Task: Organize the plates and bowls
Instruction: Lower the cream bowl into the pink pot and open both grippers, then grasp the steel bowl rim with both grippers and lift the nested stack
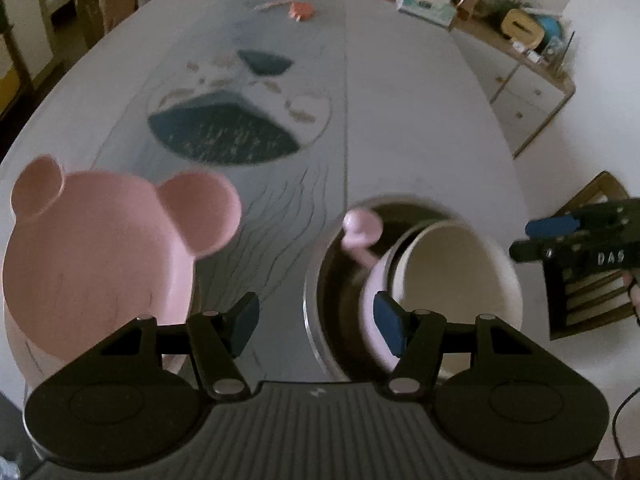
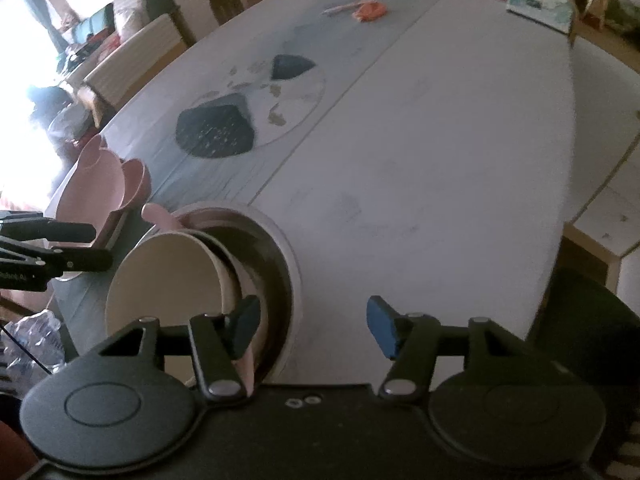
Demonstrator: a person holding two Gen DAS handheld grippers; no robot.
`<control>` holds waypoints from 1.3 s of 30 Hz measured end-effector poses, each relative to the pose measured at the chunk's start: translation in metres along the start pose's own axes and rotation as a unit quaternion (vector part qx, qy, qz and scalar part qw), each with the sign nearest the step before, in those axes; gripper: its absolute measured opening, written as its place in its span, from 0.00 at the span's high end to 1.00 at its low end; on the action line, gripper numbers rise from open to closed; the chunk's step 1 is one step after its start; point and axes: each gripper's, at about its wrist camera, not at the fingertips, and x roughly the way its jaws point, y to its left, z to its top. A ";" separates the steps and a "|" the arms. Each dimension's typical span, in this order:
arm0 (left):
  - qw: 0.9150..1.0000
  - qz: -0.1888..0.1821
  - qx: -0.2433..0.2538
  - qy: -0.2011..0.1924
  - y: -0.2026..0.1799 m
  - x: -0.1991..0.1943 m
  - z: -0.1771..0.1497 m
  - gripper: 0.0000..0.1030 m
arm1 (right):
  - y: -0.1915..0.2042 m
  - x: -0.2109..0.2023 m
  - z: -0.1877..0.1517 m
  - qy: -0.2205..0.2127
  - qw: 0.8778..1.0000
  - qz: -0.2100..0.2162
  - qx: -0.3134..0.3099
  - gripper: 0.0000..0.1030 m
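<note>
Pink bear-eared plastic bowl [image 1: 100, 256] sits beside nested cream bowl [image 1: 448, 276]; both hand-held grippers, left [image 1: 316, 322] and right [image 2: 312, 326], gape wide, empty; we should pinch its rim squarely.

A tissue box [image 1: 426, 2] and orange object [image 1: 301, 12] sit on the table [image 1: 420, 128].

The bear bowl [image 1: 100, 248] looks like matt pink plastic, smooth all over. The cream bowl [image 1: 444, 272] has a smooth, dull inside; whether plastic or ceramic cannot be told. The big bowl [image 1: 320, 320] under it shows a metallic grey rim and a dark, faintly glossy inside. The surface [image 1: 420, 128] is matt pale grey, with a printed cloth-like runner [image 1: 240, 128]. The sideboard [image 1: 532, 92] looks like pale wood.
</note>
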 end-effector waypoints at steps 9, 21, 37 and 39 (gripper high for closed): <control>0.999 0.006 -0.014 0.043 -0.004 0.023 -0.027 0.48 | -0.001 0.022 0.001 0.035 0.999 0.003 -0.006 0.58; 0.997 -0.009 -0.015 0.076 -0.023 0.043 -0.031 0.73 | 0.000 0.038 0.008 0.065 0.998 0.013 -0.011 0.78; 0.997 0.013 -0.025 0.076 -0.027 0.045 -0.032 0.78 | 0.013 0.044 0.008 0.080 0.996 0.002 -0.030 0.88; 0.997 0.014 -0.022 0.074 -0.027 0.044 -0.032 0.78 | 0.015 0.044 0.008 0.078 0.996 -0.003 -0.037 0.88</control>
